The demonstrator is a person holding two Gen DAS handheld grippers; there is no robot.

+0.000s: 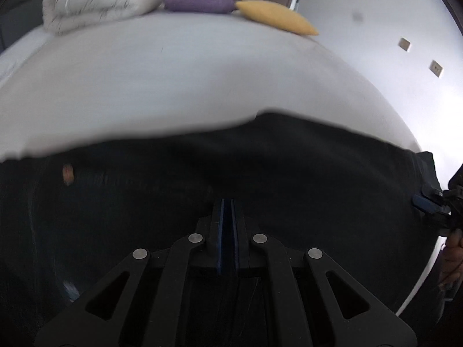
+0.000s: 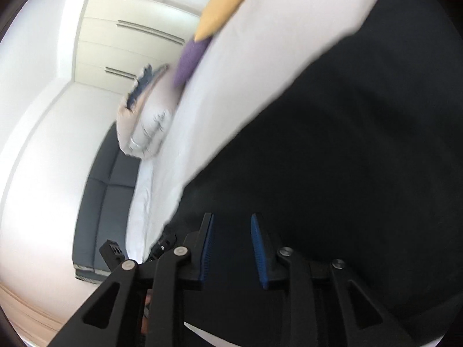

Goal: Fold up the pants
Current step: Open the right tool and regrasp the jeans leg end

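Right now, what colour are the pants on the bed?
Black. The pants show best in the left wrist view.

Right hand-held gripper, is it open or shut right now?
Open. The right hand-held gripper shows a clear gap between its blue pads, with the black pants visible through it, none pinched.

The pants [image 1: 289, 173] are matt black cloth lying on a smooth pale sheet [image 1: 173, 81]. Both the left gripper [image 1: 227, 202] and the right gripper [image 2: 232, 219] are matt black plastic with dull metal rivets and ribbed blue pads [image 2: 257, 243]. At twelve o'clock lie a nubby purple cushion [image 1: 199, 2] and a yellow cloth one [image 1: 275, 16].
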